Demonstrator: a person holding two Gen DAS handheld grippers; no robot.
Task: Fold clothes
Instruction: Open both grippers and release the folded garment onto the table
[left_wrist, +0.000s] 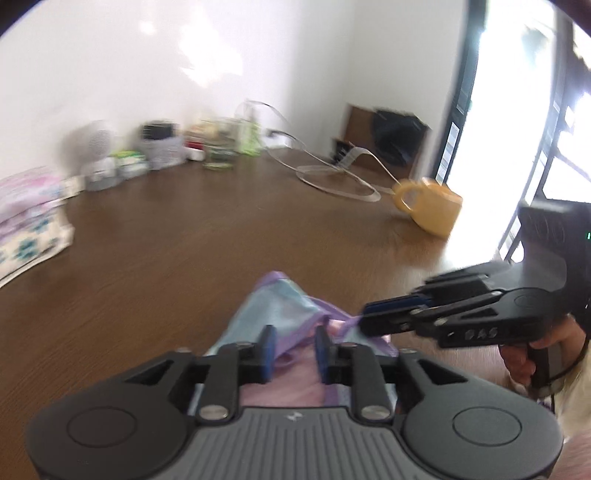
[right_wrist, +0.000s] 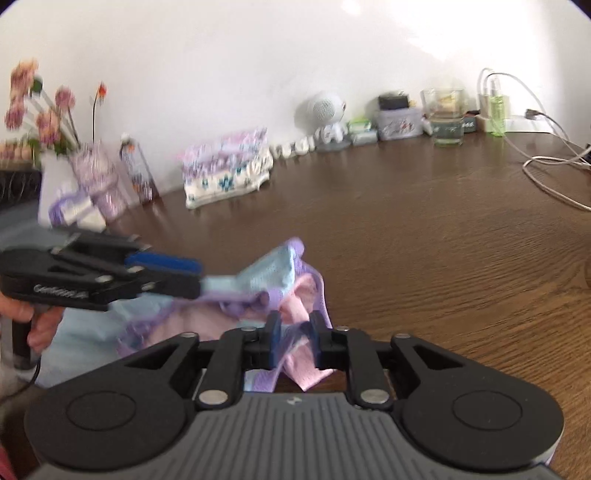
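Garment (right_wrist: 273, 288) pinched between 2 grippers, left gripper (right_wrist: 199, 280), right gripper (right_wrist: 294, 332), seemingly above table (right_wrist: 424, 240)

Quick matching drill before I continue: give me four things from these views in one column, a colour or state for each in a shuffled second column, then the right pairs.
1. garment
2. mug
3. cable
4. table

a. yellow, tipped on its side
b. white, looped near the wall
c. brown wood grain
d. pastel blue, pink and purple, pinched by both grippers

Pairs: 1-d, 2-a, 3-b, 4-c

The left gripper and right gripper each have cloth between their fingers.
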